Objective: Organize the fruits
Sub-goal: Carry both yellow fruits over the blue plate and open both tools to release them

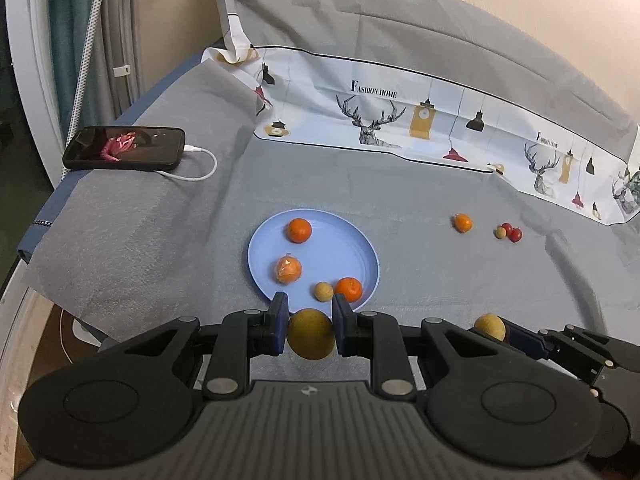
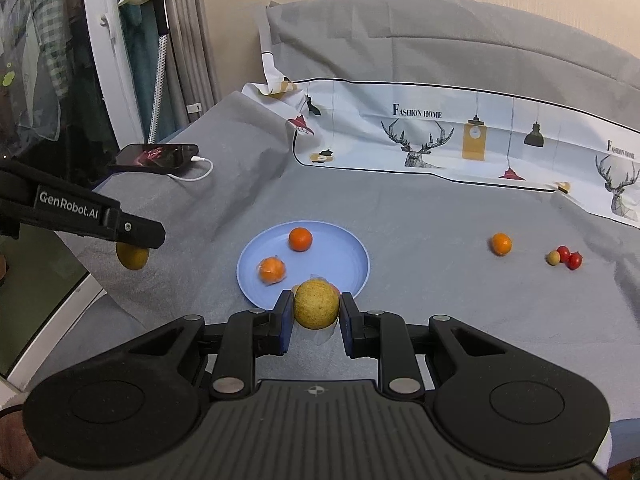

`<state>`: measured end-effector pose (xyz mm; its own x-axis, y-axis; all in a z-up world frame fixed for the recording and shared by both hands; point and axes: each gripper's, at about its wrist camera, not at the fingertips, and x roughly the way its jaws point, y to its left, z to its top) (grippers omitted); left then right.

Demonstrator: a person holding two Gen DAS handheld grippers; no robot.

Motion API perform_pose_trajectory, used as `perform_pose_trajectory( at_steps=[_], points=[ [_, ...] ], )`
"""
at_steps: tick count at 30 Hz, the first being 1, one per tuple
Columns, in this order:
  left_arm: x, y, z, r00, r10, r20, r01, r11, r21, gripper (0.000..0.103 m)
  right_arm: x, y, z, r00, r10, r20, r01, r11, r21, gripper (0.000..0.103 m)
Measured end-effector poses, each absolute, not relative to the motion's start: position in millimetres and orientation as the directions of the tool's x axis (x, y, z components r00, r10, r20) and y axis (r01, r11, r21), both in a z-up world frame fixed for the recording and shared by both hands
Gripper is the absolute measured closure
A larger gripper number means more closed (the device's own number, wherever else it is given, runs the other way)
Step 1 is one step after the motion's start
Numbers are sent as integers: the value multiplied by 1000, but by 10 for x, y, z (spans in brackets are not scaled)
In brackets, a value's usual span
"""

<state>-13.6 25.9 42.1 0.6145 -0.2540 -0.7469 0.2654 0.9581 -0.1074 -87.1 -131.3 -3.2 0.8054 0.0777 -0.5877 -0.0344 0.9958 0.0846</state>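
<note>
Evidently, a yellow-brown fruit (image 1: 311, 334) is gripped in the left claw (image 1: 310, 320) and another (image 2: 316, 304) in the right claw (image 2: 316, 312), both held just short of the blue plate (image 1: 356, 248), presumably to be grouped with the oranges there.

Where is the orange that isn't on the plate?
The loose orange lies on the grey cloth, right of the blue plate in both wrist views. Just to its right sit two small red fruits and a tiny tan one.
</note>
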Motion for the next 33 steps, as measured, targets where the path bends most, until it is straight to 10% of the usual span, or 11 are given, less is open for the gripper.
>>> perform_pose_trajectory(
  at_steps=[33],
  points=[
    [822,35,108,582,-240,-777,249,962,-111,77,-91,-1350,-308,757,66,-650,-17,997,81,78]
  ],
)
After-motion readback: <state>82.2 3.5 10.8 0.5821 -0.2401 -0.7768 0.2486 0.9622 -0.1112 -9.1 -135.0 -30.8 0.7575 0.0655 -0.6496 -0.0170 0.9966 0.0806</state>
